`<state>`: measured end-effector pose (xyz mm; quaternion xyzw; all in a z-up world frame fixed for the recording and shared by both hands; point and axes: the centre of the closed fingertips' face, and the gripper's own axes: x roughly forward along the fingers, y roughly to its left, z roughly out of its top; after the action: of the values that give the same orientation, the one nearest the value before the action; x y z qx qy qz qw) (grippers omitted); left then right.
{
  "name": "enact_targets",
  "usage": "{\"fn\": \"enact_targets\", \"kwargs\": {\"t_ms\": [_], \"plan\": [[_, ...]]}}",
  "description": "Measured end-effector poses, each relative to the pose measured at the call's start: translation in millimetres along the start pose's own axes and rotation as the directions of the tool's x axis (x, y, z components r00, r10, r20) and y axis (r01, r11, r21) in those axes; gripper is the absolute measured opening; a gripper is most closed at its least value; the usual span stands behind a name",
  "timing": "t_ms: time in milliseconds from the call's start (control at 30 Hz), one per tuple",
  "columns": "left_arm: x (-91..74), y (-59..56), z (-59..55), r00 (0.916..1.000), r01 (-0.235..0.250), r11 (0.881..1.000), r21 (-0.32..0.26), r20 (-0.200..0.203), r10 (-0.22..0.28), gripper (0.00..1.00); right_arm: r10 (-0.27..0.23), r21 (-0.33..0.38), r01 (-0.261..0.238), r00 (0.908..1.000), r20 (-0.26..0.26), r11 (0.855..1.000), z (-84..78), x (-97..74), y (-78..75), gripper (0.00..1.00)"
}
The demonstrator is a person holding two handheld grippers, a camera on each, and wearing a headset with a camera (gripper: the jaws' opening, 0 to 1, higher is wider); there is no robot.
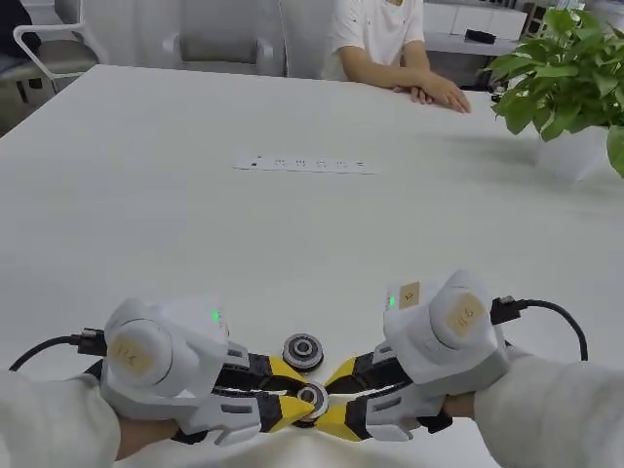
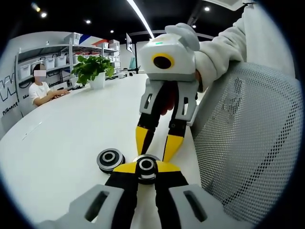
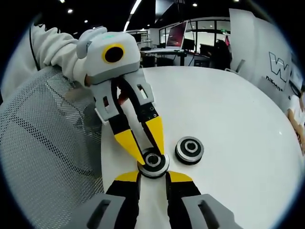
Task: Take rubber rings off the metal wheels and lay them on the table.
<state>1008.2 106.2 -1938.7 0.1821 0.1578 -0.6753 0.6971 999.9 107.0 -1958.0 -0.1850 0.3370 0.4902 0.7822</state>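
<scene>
Two-handed, pinching the lower wheel (image 1: 310, 395) at bottom centre between left gripper (image 1: 290, 392) and right gripper (image 1: 333, 395), probably to steady it while peeling its ring (image 3: 165, 166).

Both arms come in low from the sides in pale sleeves, the left arm (image 1: 49, 419) and the right arm (image 1: 561, 409). The left gripper (image 1: 292, 390) and the right gripper (image 1: 335, 394) point at each other, tip to tip. The left one's jaws pinch a small wheel (image 1: 312, 396). The right one's jaws sit on both sides of it; it's hard to tell if they squeeze.
</scene>
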Motion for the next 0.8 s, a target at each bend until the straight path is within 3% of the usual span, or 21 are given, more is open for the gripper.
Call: {"fn": "enact_targets", "kwargs": {"t_ms": [800], "plan": [[-1.0, -0.7, -1.0, 1.0, 0.001, 1.0, 0.002, 0.004, -0.001, 0.07, 0.025, 0.074, -0.025, 0.9997, 0.003, 0.997, -3.4, -2.7, 0.8, 0.1]]}}
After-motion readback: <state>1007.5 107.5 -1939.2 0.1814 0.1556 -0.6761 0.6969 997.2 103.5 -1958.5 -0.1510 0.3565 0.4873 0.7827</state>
